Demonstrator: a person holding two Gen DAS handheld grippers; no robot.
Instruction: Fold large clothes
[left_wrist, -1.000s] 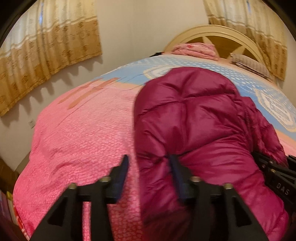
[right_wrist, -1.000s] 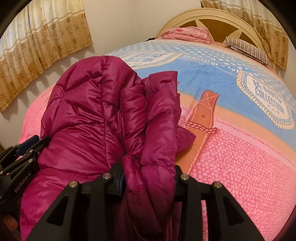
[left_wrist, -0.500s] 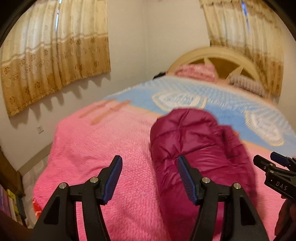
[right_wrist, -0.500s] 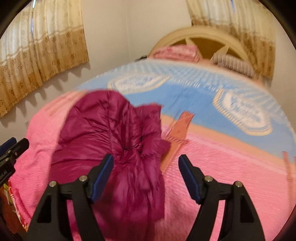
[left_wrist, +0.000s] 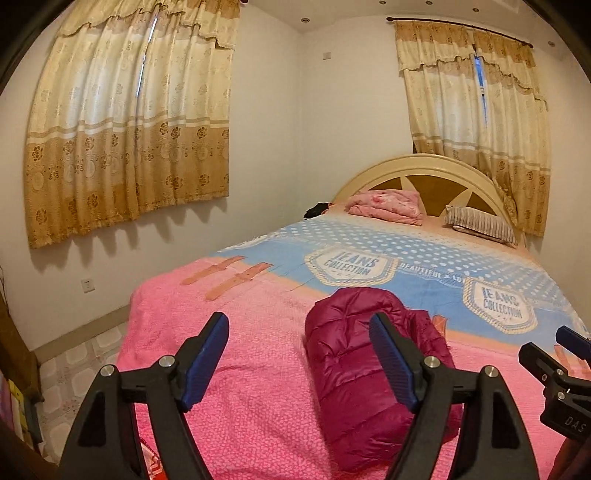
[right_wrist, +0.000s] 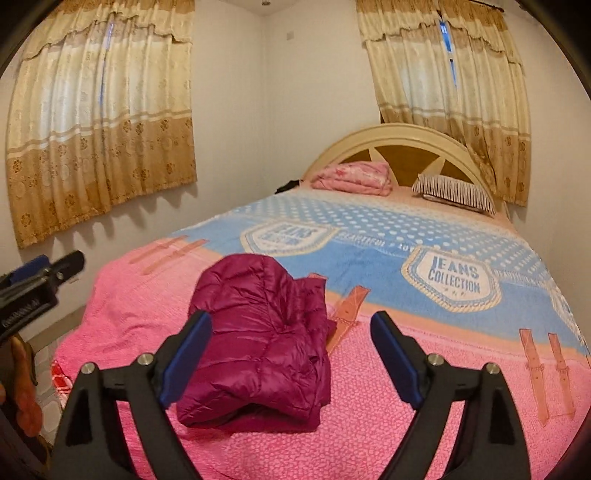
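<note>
The magenta down jacket (right_wrist: 258, 339) lies folded into a compact bundle on the pink end of the bed's blanket (right_wrist: 369, 424), its far edge just short of the band where pink turns to blue. In my left wrist view the jacket (left_wrist: 354, 369) sits ahead and slightly right, partly behind my own right-hand pad. My left gripper (left_wrist: 299, 363) has its fingers (left_wrist: 205, 356) spread wide, nothing between them, held above the blanket (left_wrist: 236, 406) and clear of the fabric. My right gripper (right_wrist: 291, 360) is likewise spread, empty, with the bundle showing through the gap but untouched. The blanket's left edge drops off to a tiled floor (left_wrist: 74, 373) beside the wall, so room on that side is narrow. To the right of the jacket and beyond it the blanket runs flat and wide up to a folded pink quilt (right_wrist: 352, 177) and a striped pillow (right_wrist: 454, 194) against the arched headboard (right_wrist: 402, 142). Each gripper's tip shows at the edge of the other's view, well apart.
</note>
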